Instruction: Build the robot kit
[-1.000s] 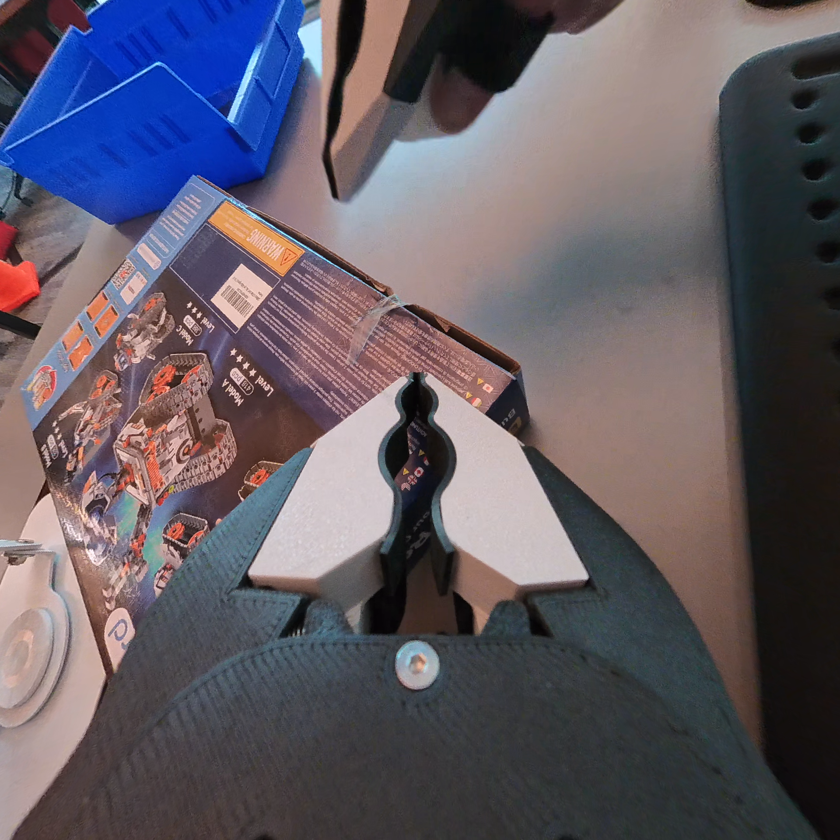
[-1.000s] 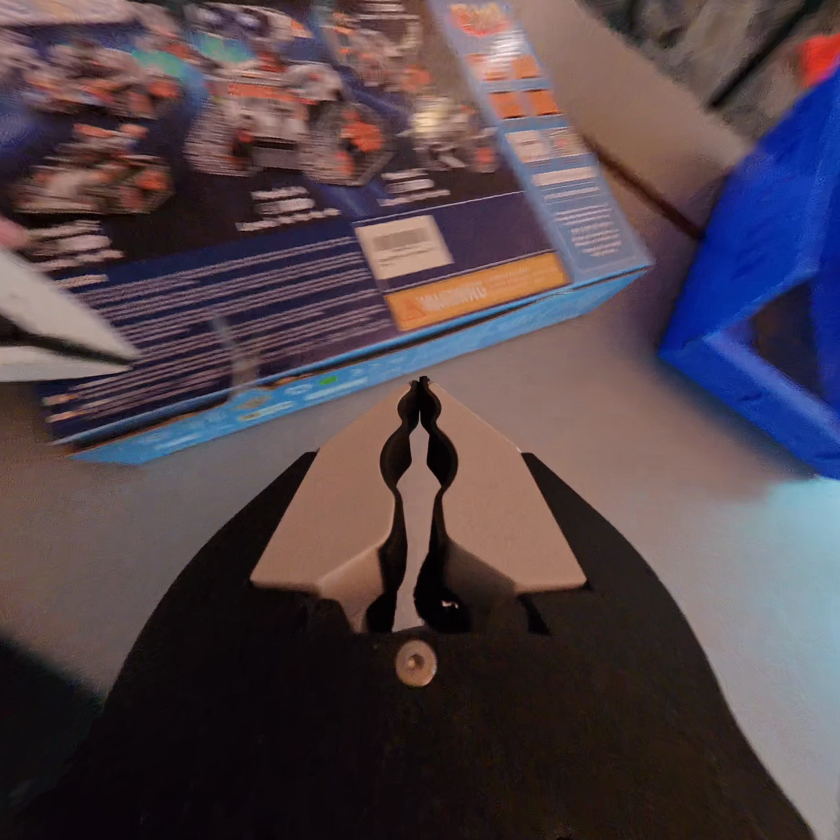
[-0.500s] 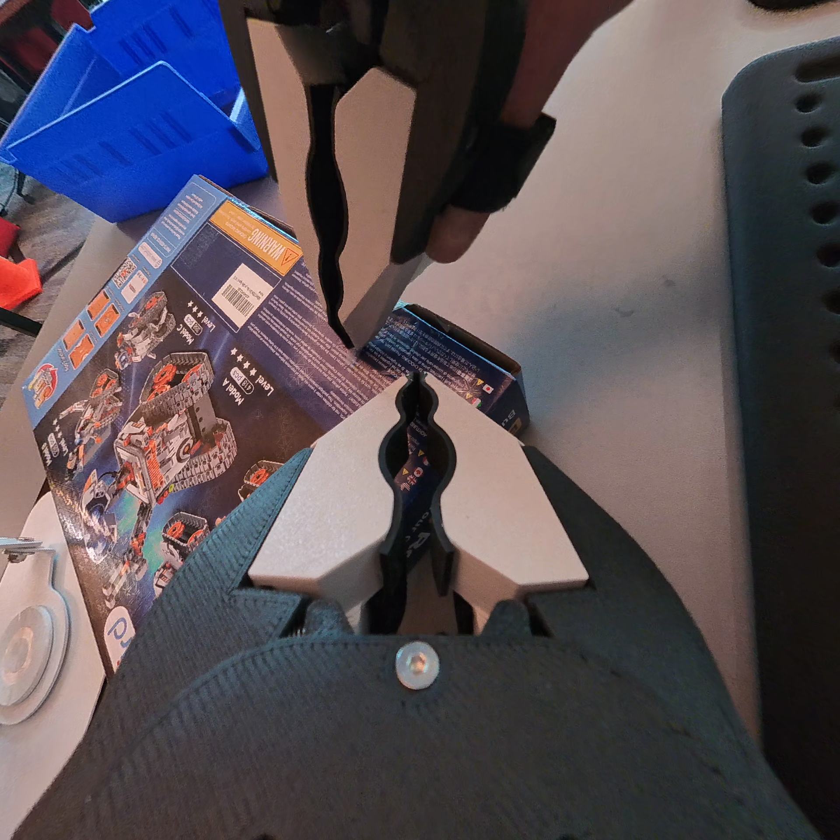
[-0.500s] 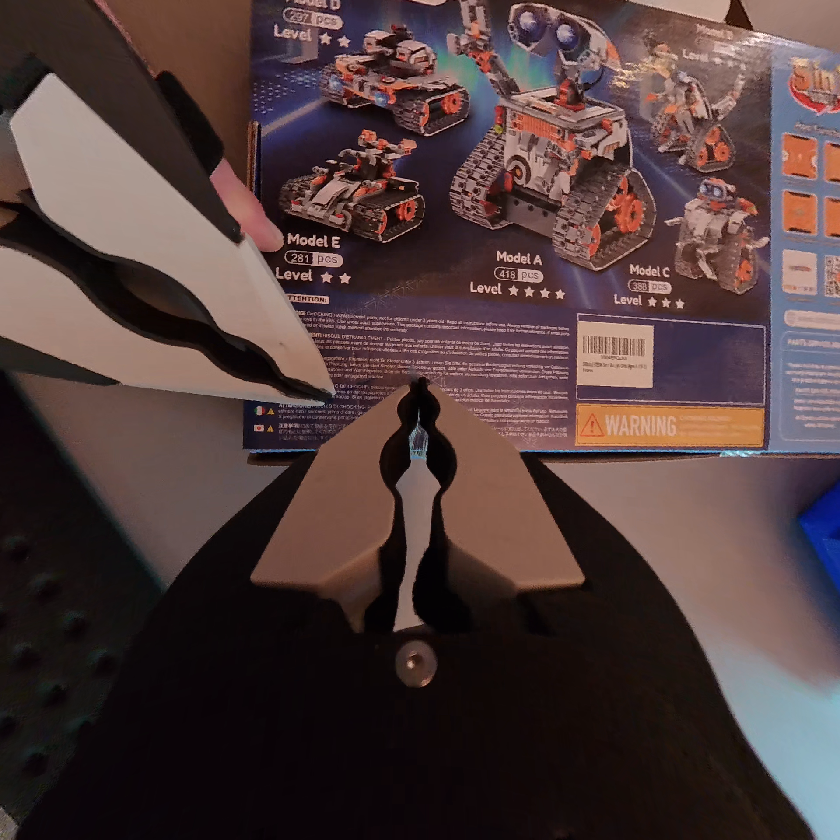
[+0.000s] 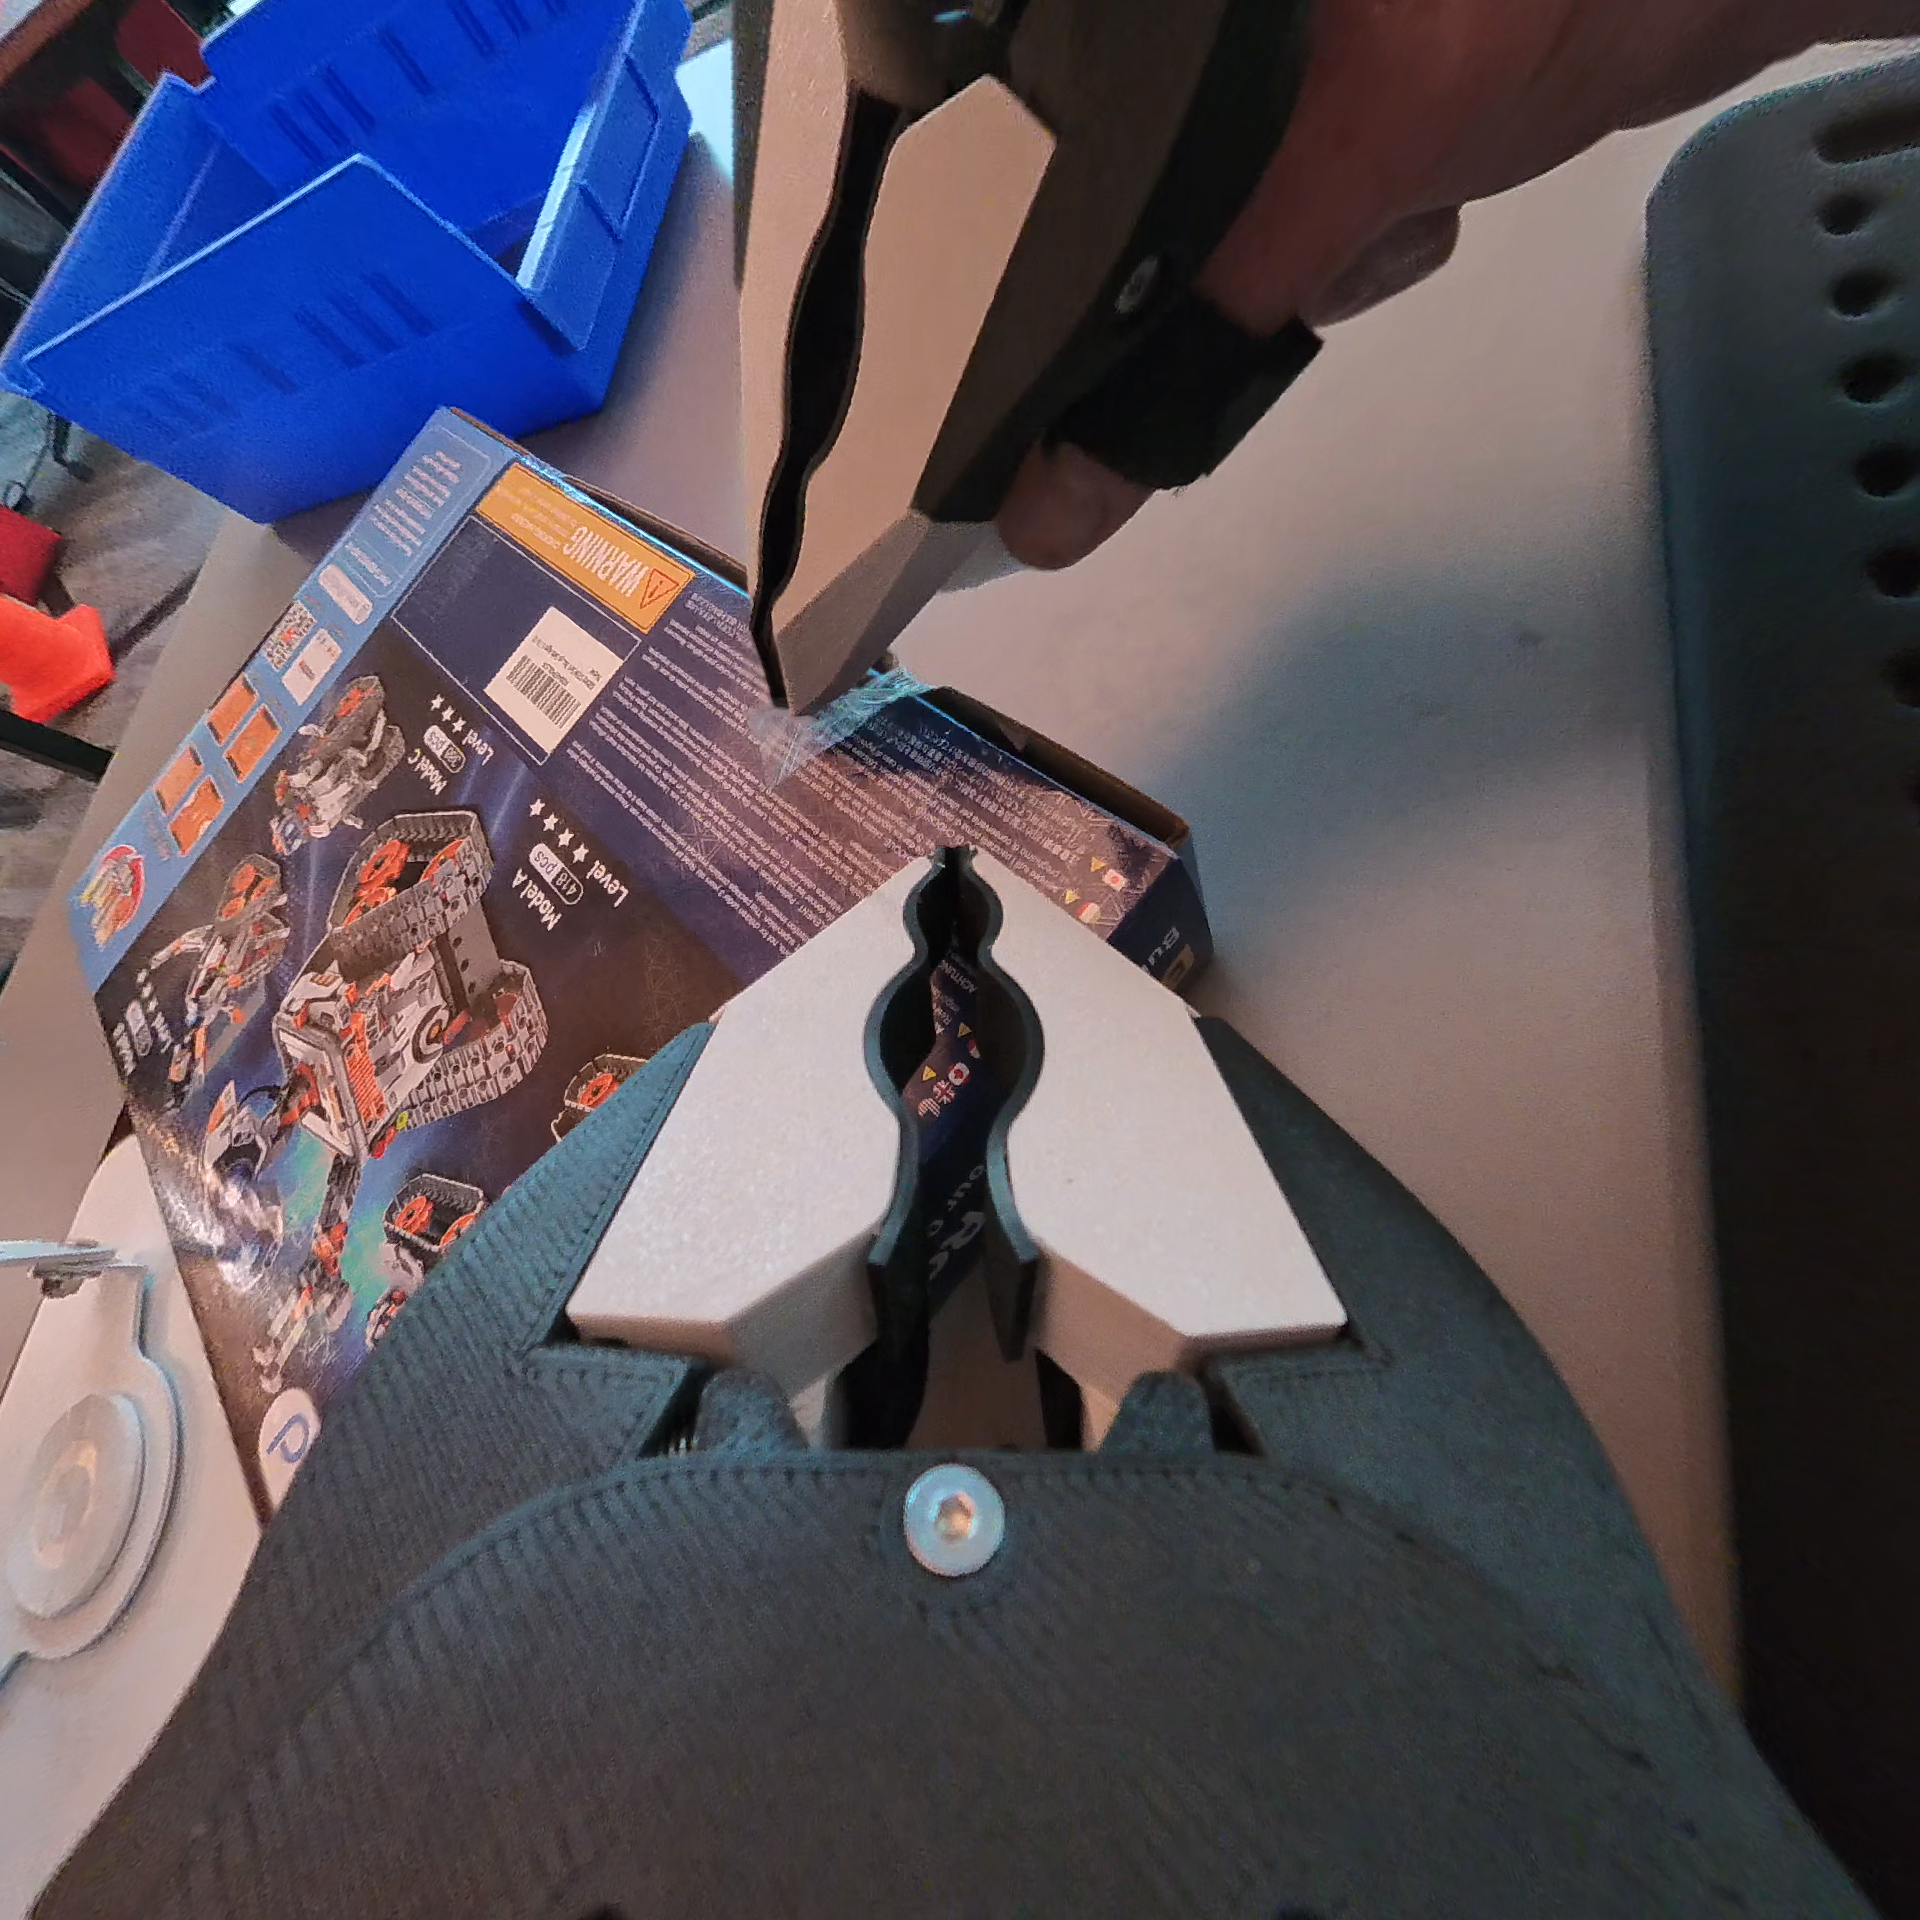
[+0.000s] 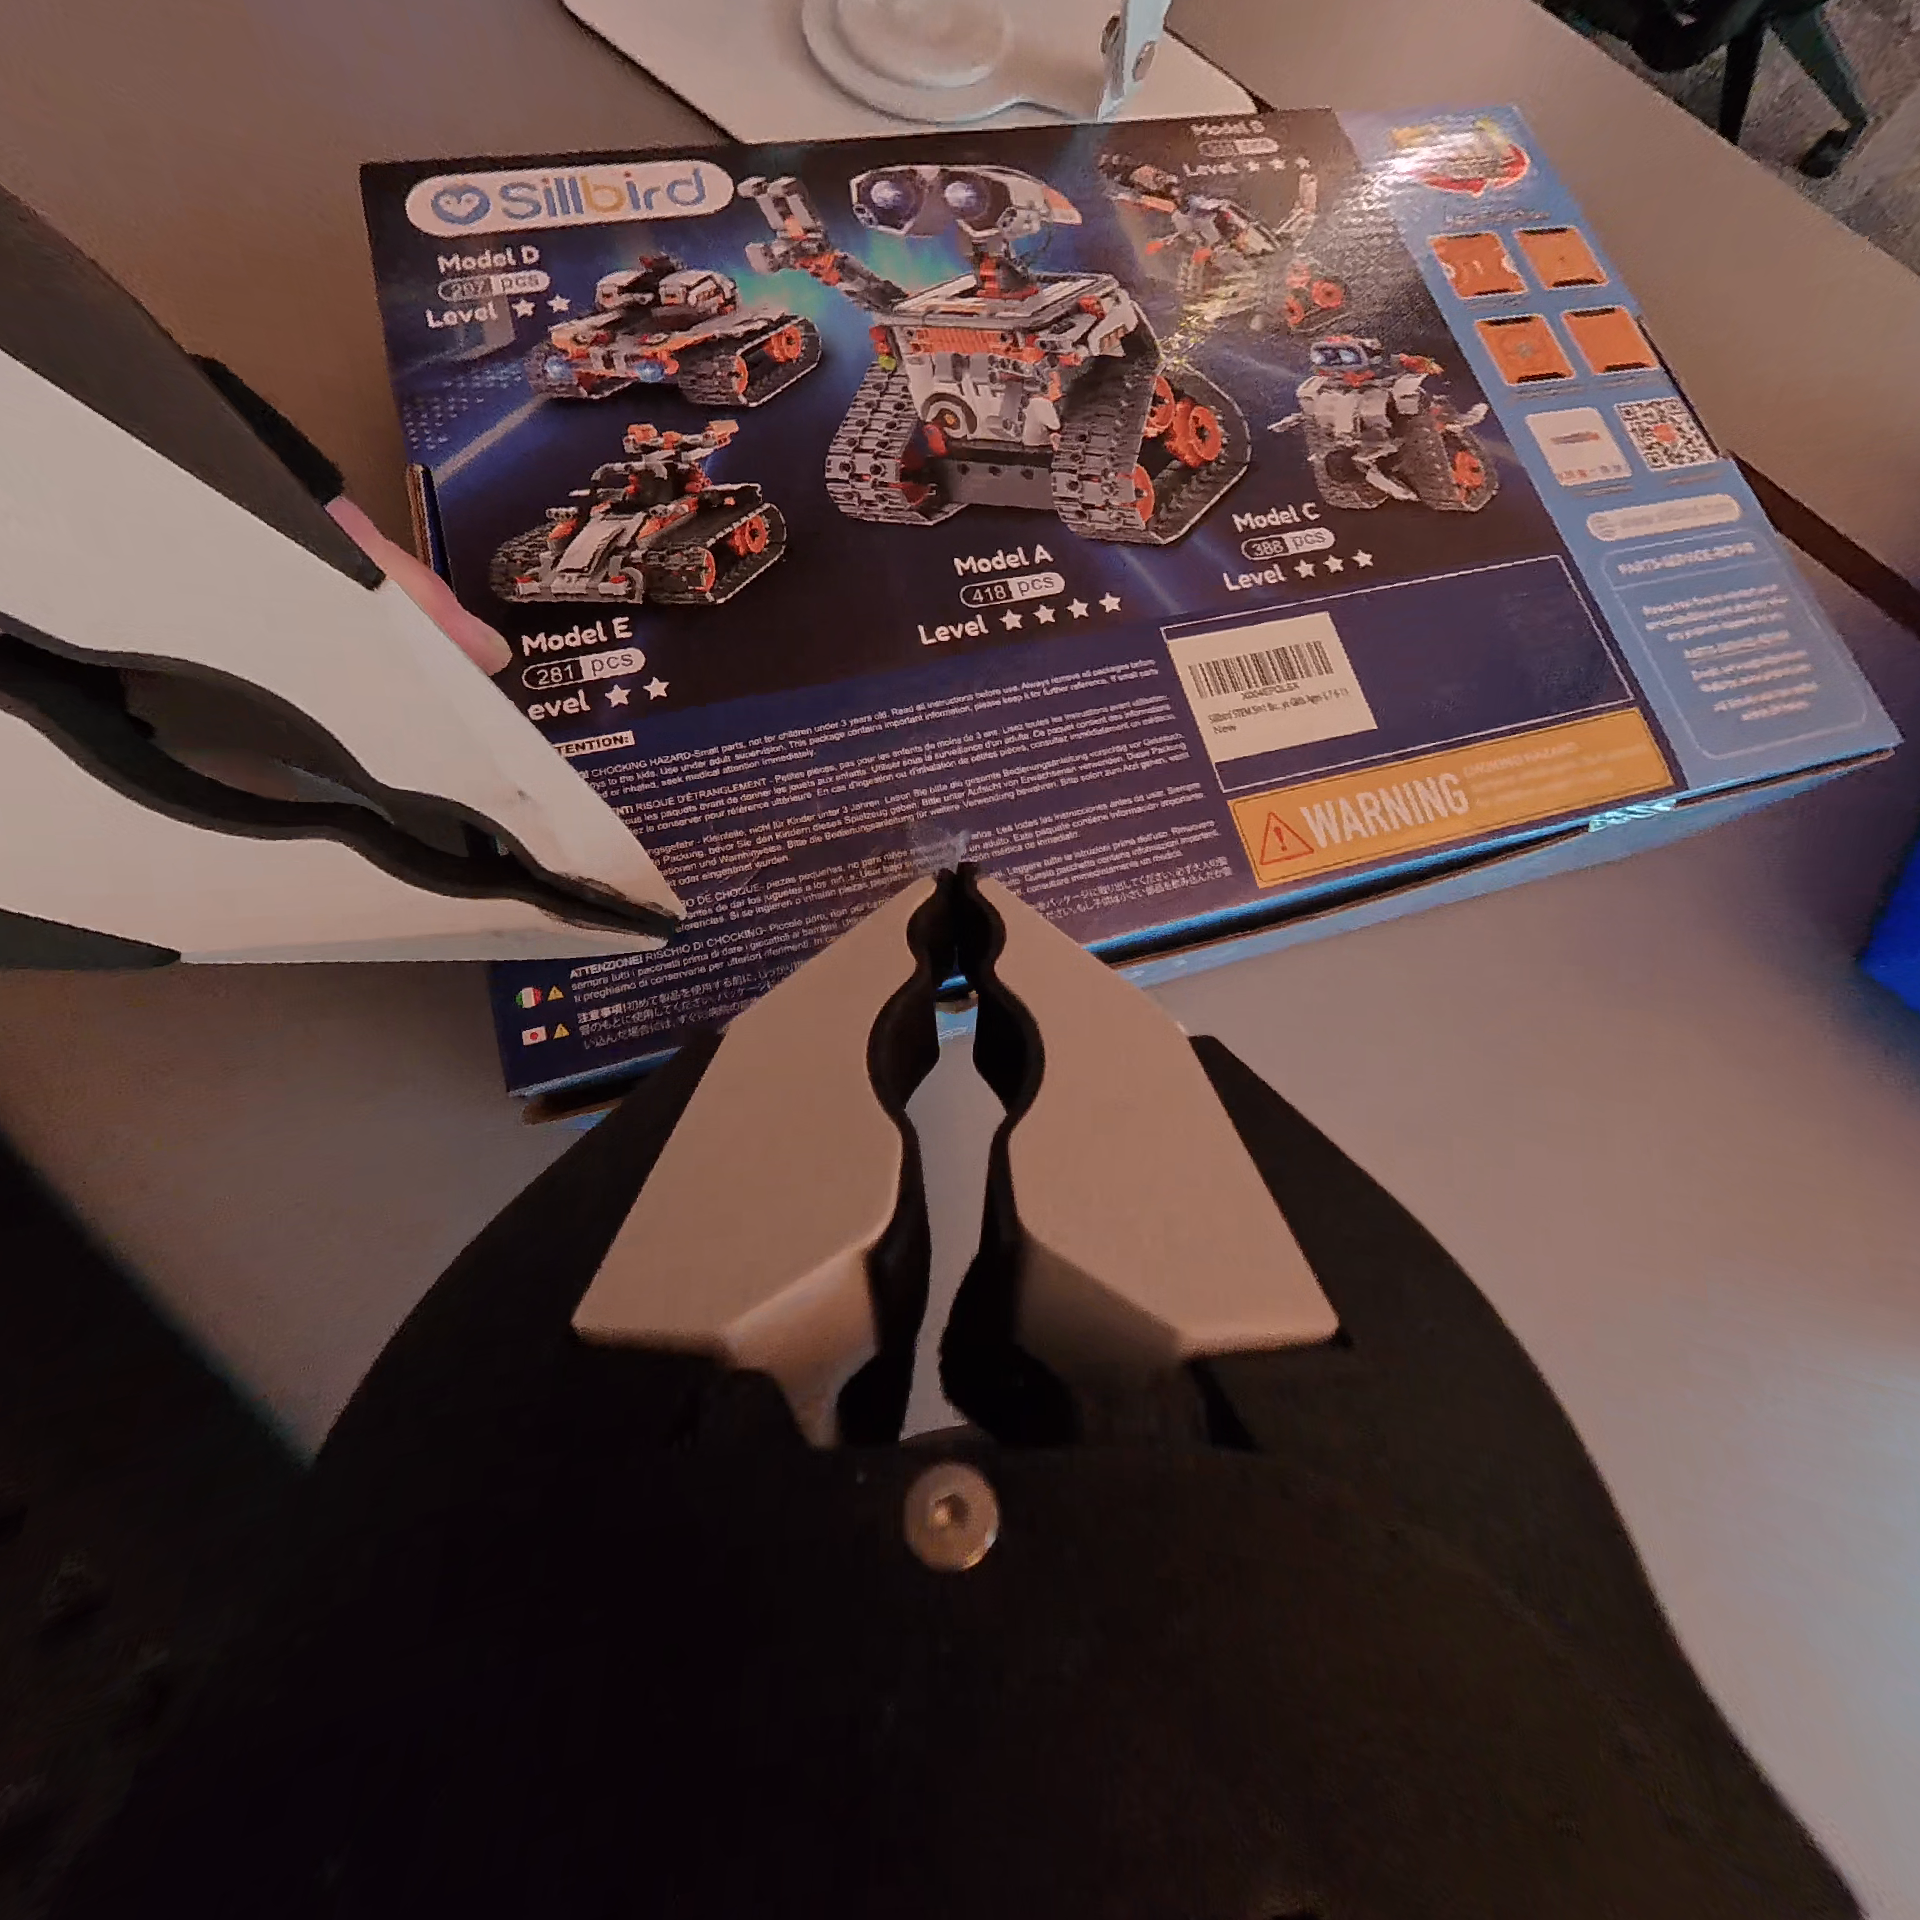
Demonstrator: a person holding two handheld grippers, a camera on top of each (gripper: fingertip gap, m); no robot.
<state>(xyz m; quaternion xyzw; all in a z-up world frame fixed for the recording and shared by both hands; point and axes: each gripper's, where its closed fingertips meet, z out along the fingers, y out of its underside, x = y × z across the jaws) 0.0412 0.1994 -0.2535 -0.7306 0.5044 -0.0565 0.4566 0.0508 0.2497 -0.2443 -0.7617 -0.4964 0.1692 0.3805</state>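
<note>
A dark blue toy-kit box (image 5: pixel 416 935) printed with tracked robots lies flat on the grey table (image 5: pixel 1351 727). My left gripper (image 5: pixel 951 862) is shut, and its tips rest on the box's top face near one corner; it also shows in the right wrist view (image 6: pixel 665 914). My right gripper (image 6: pixel 951 878) is shut on a strip of clear tape (image 6: pixel 940 844) at the box's (image 6: pixel 987 468) long edge. In the left wrist view the right gripper (image 5: pixel 784 701) comes down from above, held by a gloved hand (image 5: pixel 1143 416), with the crinkled tape (image 5: pixel 831 727) lifted at its tips.
Blue plastic bins (image 5: pixel 312 260) stand beyond the box. A dark perforated panel (image 5: pixel 1818 727) runs along the right. A white plate with a round disc (image 5: pixel 83 1507) lies beside the box and also shows in the right wrist view (image 6: pixel 935 62). An orange object (image 5: pixel 52 655) lies off the table. Across from one pair of fingers to the other is roughly 6 cm.
My right gripper swung in from beside the box to its long edge and took hold of the clear tape, which now stands lifted. The left gripper and the box have stayed put.
</note>
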